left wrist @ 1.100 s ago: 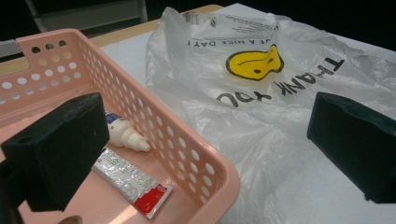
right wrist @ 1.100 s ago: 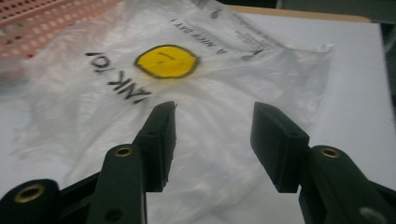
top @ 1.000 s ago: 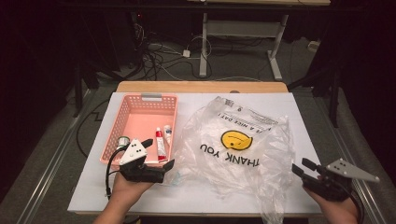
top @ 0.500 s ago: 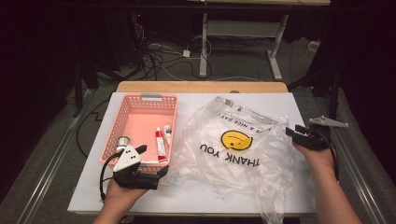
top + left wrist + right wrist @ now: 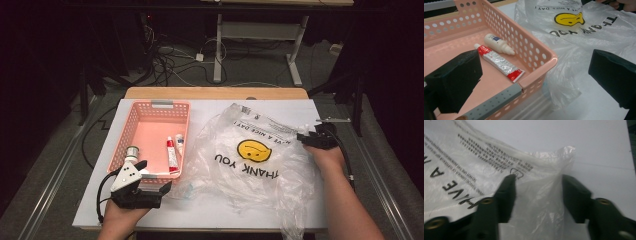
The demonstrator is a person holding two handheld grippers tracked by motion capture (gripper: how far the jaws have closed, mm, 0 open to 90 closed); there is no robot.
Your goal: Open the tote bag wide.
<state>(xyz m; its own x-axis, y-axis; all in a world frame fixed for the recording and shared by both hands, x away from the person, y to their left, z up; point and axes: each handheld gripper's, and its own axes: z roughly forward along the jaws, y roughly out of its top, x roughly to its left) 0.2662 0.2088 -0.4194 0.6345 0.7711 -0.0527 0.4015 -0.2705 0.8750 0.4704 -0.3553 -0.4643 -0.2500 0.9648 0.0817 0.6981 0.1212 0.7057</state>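
- The clear plastic bag (image 5: 255, 160) lay spread over the middle and right of the white bench (image 5: 210, 212), its left folds touching the pink basket (image 5: 131, 131).
- Its print read "THANK YOU" under a yellow smiley face (image 5: 253, 150), upside down from the person's side, with "HAVE A NICE DAY!" in a line near the far edge and small print beside it too fine to read.
- The right hand-held gripper (image 5: 304, 138) sat at the bag's right edge; in the right gripper view its jaws were partly spread with a puckered corner of the film (image 5: 541, 195) between them, and the pads were not seen pressing on it.
- The left hand-held gripper (image 5: 150, 176) hovered at the basket's near rim, jaws spread wide, nothing between them; in the left gripper view 1 jaw hung over the basket floor and the other over the bag.
- Inside the basket lay 1 red-and-silver tube (image 5: 499, 62) and 1 small white bottle (image 5: 497, 44) with a blue label, side by side; their writing was too small to read.
- A small silver roll (image 5: 132, 151) sat at the basket's near left.
- Open room: bare bench ran along the near edge in front of the bag and in a strip at the far right corner.
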